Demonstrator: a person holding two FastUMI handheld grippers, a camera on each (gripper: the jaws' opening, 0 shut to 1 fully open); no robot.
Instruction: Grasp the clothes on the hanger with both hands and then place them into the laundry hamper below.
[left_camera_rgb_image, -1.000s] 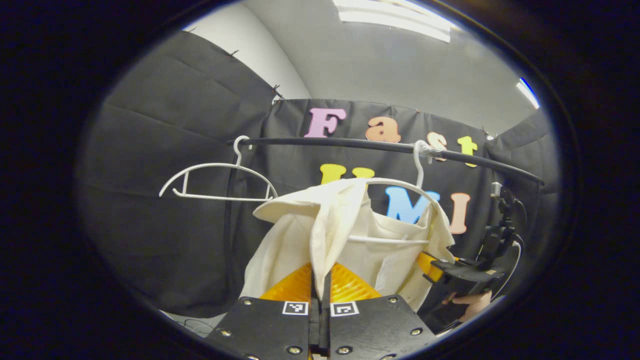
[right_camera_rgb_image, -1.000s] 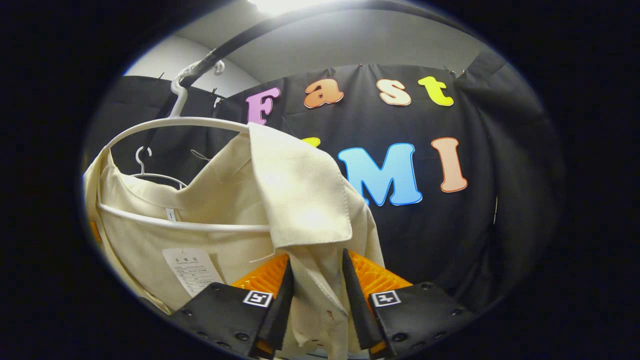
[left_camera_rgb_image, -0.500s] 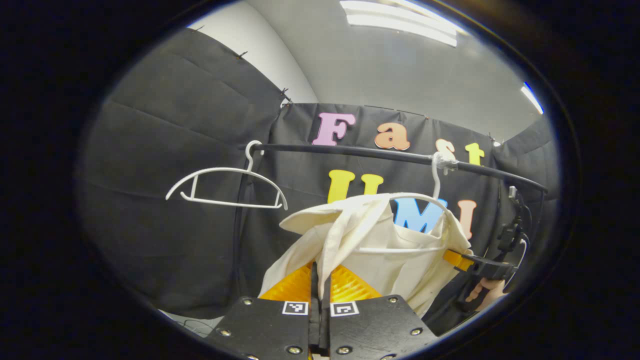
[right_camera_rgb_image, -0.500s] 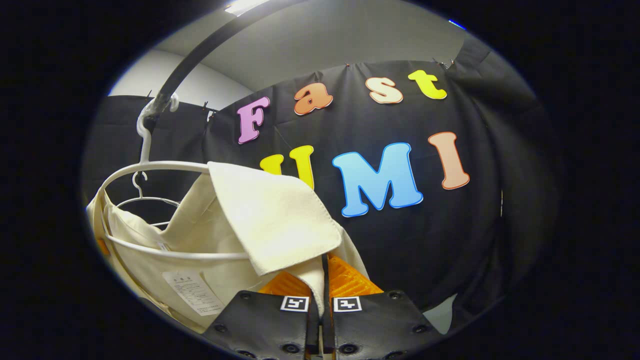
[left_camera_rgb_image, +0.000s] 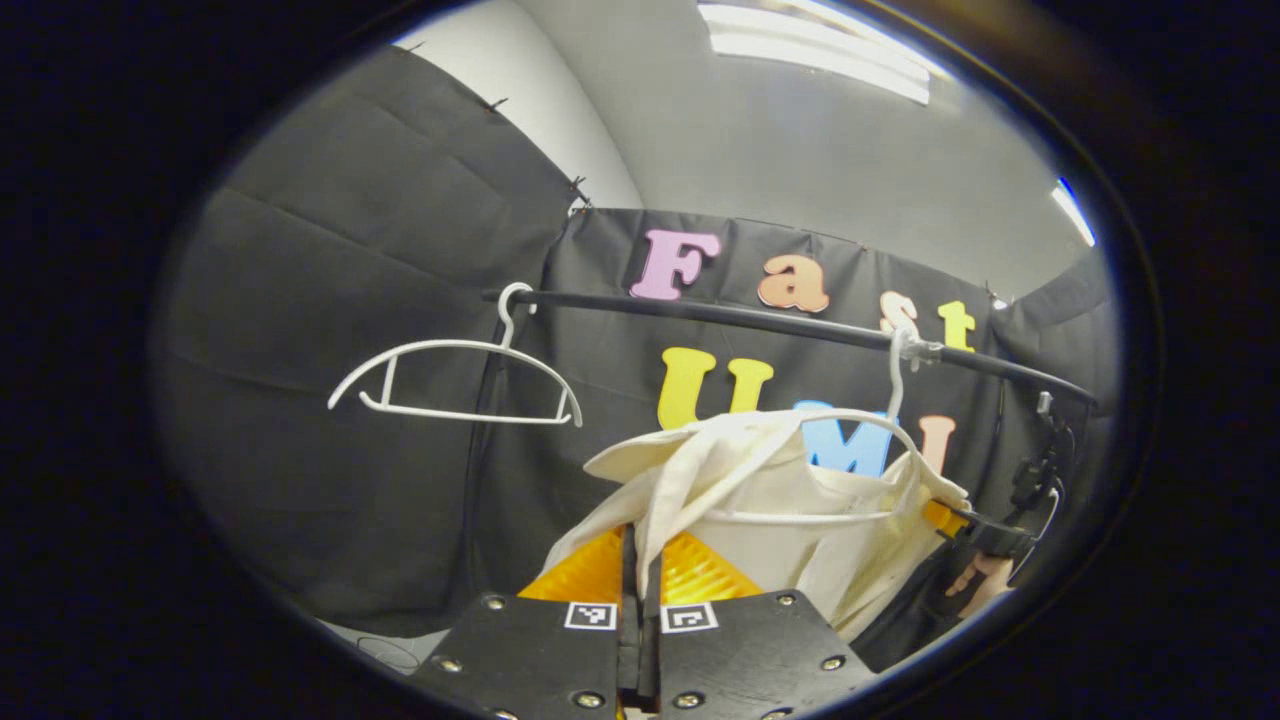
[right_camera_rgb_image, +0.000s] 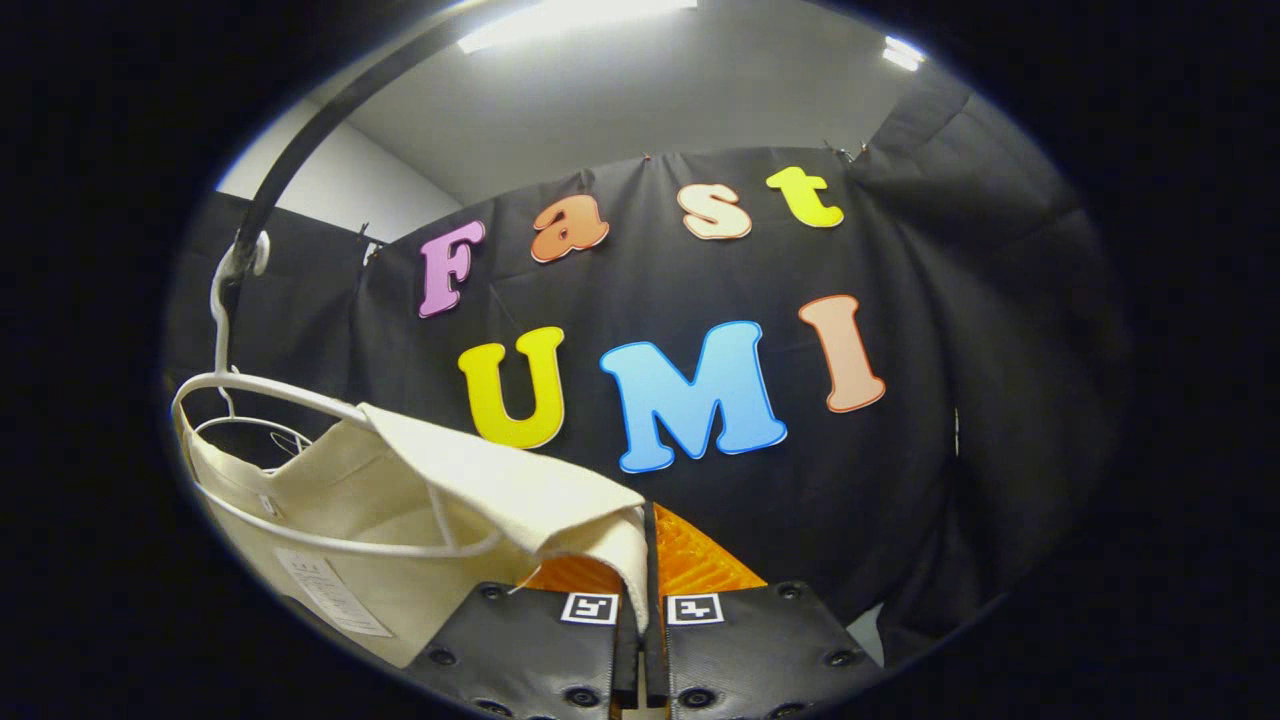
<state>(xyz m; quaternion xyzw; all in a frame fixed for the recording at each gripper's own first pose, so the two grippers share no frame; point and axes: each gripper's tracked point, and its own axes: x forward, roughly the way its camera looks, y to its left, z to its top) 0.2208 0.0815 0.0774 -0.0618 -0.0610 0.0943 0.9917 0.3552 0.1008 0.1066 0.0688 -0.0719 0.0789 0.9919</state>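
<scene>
Left gripper view: left hand-held gripper (left_camera_rgb_image: 640, 590) pinches the cream shirt (left_camera_rgb_image: 760, 490); right hand-held gripper (right_camera_rgb_image: 645, 590) pinches its collar. Best lift both sides evenly off the hanger (left_camera_rgb_image: 880, 425).

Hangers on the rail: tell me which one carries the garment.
The hanger on the right in the left gripper view carries the cream shirt. The other hanger, further left on the rail, hangs bare.

- We are in a recording booth: black cloth wall (left_camera_rgb_image: 380, 330) pinned up around us.
- We see a clothes rail (left_camera_rgb_image: 760, 322), a bare hanger (left_camera_rgb_image: 455, 380), ceiling strip lights (left_camera_rgb_image: 815, 50).
</scene>
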